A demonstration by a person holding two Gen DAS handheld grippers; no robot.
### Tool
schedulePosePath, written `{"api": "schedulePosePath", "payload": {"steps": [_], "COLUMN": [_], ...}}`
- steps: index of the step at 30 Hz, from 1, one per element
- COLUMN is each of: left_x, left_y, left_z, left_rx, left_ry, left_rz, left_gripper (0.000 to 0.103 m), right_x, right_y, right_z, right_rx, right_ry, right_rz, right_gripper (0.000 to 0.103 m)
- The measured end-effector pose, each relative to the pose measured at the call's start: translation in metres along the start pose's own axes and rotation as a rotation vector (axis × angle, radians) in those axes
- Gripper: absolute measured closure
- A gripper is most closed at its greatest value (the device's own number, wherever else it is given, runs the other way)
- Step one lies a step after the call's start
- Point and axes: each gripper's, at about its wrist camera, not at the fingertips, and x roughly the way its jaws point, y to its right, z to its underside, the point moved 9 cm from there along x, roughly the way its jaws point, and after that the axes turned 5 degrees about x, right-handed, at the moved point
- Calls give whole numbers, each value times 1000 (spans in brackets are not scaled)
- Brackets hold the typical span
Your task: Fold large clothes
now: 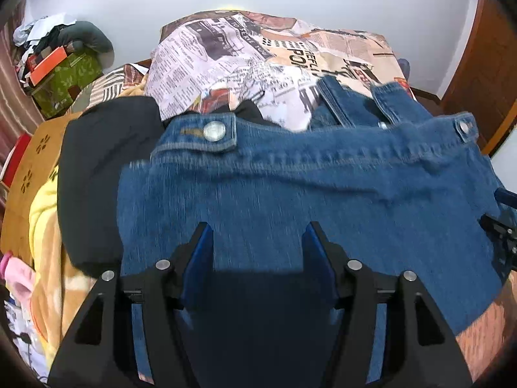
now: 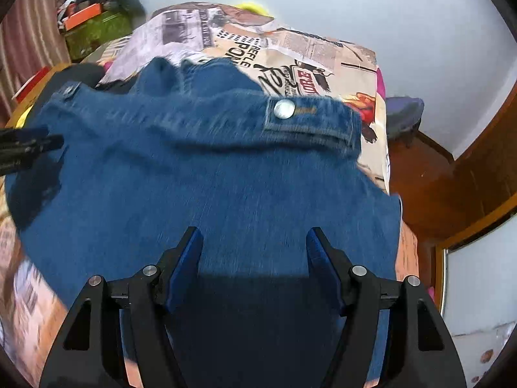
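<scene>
A blue denim garment [image 1: 323,187] lies spread over the bed, its waistband with a metal snap button [image 1: 214,130] at the far side. My left gripper [image 1: 257,228] hovers over the near left part of the denim, jaws wide apart, the cloth flat beneath them and not pinched. In the right wrist view the same denim garment [image 2: 210,177] fills the middle, its snap button [image 2: 284,109] at the upper right. My right gripper [image 2: 254,231] stands open over its near right part. Each gripper shows at the edge of the other's view: right gripper [image 1: 501,236], left gripper [image 2: 48,144].
A newspaper-print bedspread [image 1: 226,64] covers the bed behind the denim. A black garment [image 1: 106,161] and a yellow-orange blanket [image 1: 42,220] lie to the left. A green box [image 1: 64,80] with clutter stands at the far left. Wooden furniture [image 2: 468,177] borders the bed on the right.
</scene>
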Motion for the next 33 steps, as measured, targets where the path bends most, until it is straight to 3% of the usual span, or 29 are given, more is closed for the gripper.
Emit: {"api": "schedulePosePath", "payload": {"steps": [6, 10, 17, 21, 26, 33], "left_x": [-11, -24, -62, -82, -86, -43], "left_y": [5, -1, -30, -58, -87, -97], "left_z": [42, 68, 71, 73, 86, 125], "left_rx": [36, 16, -61, -185, -384, -689], "left_ry": [-24, -21, 28, 80, 116, 6], "left_rz": [-21, -30, -57, -60, -28, 172], "left_gripper": [42, 36, 33, 24, 24, 24], "right_x": [-20, -28, -57, -70, -72, -57], "right_y": [18, 24, 25, 18, -4, -30], "right_z": [22, 28, 21, 13, 8, 9], "right_rx": [179, 231, 248, 231, 201, 117], "right_ry": [4, -1, 50, 92, 107, 81], "right_rz": [-67, -68, -60, -62, -98, -74], "right_gripper": [34, 34, 34, 34, 34, 34]}}
